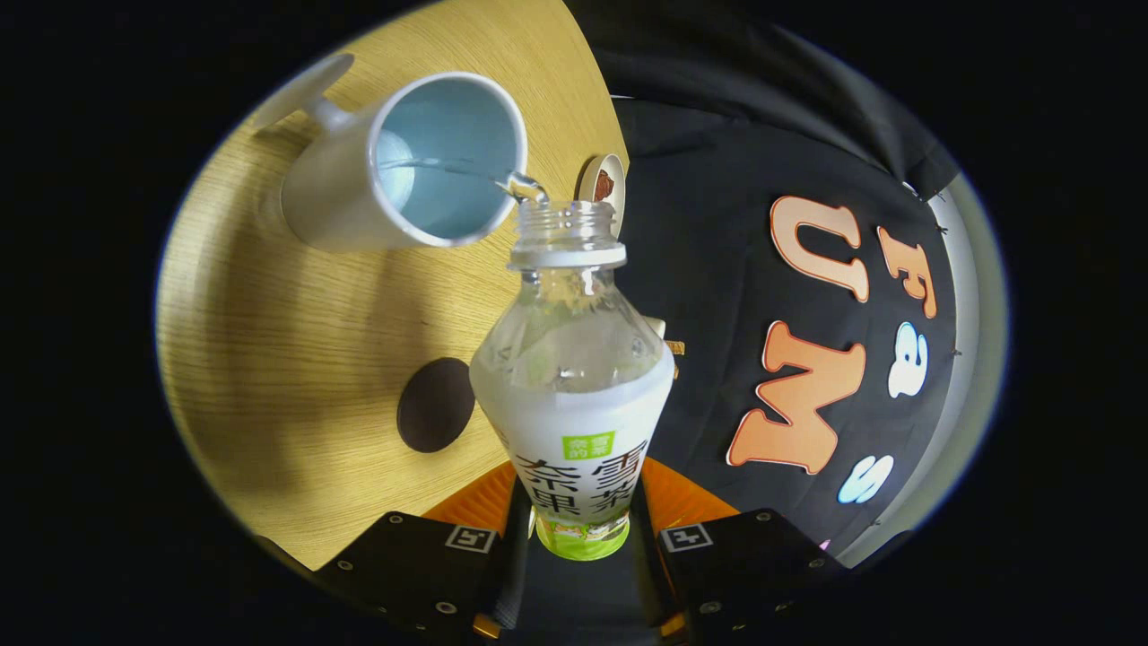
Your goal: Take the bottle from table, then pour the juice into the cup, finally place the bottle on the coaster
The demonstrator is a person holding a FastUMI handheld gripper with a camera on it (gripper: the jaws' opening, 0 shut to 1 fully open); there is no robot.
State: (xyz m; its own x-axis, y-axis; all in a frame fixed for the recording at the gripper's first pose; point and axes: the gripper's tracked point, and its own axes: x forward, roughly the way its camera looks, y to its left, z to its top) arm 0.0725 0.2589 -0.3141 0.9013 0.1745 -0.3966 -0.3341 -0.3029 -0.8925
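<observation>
My gripper (577, 538) is shut on a clear plastic bottle (574, 359) with a white and green label, both fingers pressing its lower body. The bottle has no cap and is tipped over, its open neck (567, 235) at the rim of a white cup (408, 161) with a pale blue inside. A thin clear stream (466, 169) runs from the neck into the cup. The cup stands on the wooden table (296, 359), its handle on the far side. A dark round coaster (435, 404) lies on the table just beside the bottle's body, nearer to the fingers than the cup.
A small round object (603, 184) with a brown centre sits at the table's edge just beyond the bottle's neck. The table's edge runs right behind the bottle, with the black cloth wall past it.
</observation>
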